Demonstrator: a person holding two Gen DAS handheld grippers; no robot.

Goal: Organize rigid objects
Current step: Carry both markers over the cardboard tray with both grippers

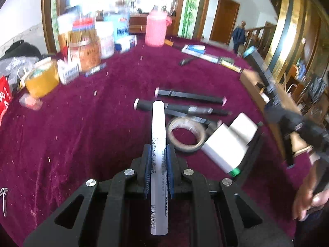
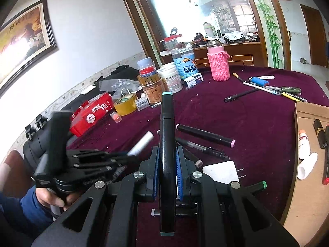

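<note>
My left gripper (image 1: 158, 152) is shut on a white marker (image 1: 158, 135) that points forward above the maroon tablecloth (image 1: 82, 123). It also shows in the right wrist view (image 2: 123, 154), at the left. My right gripper (image 2: 167, 156) is shut on a black marker with teal caps (image 2: 167, 140), held upright between the blue pads (image 2: 179, 175). Black markers (image 1: 189, 95) (image 2: 204, 132), a tape ring (image 1: 186, 133) and a white charger (image 1: 228, 142) (image 2: 222, 171) lie on the cloth ahead. A cardboard box (image 2: 308, 195) at the right holds a few pens and tubes.
Jars, a yellow tape roll (image 2: 125, 104), a red box (image 2: 90, 113) and a pink knitted bottle (image 2: 218, 65) crowd the far left and back. More pens (image 2: 273, 88) lie at the far right. The right gripper's body (image 1: 287, 111) hangs at the right in the left view.
</note>
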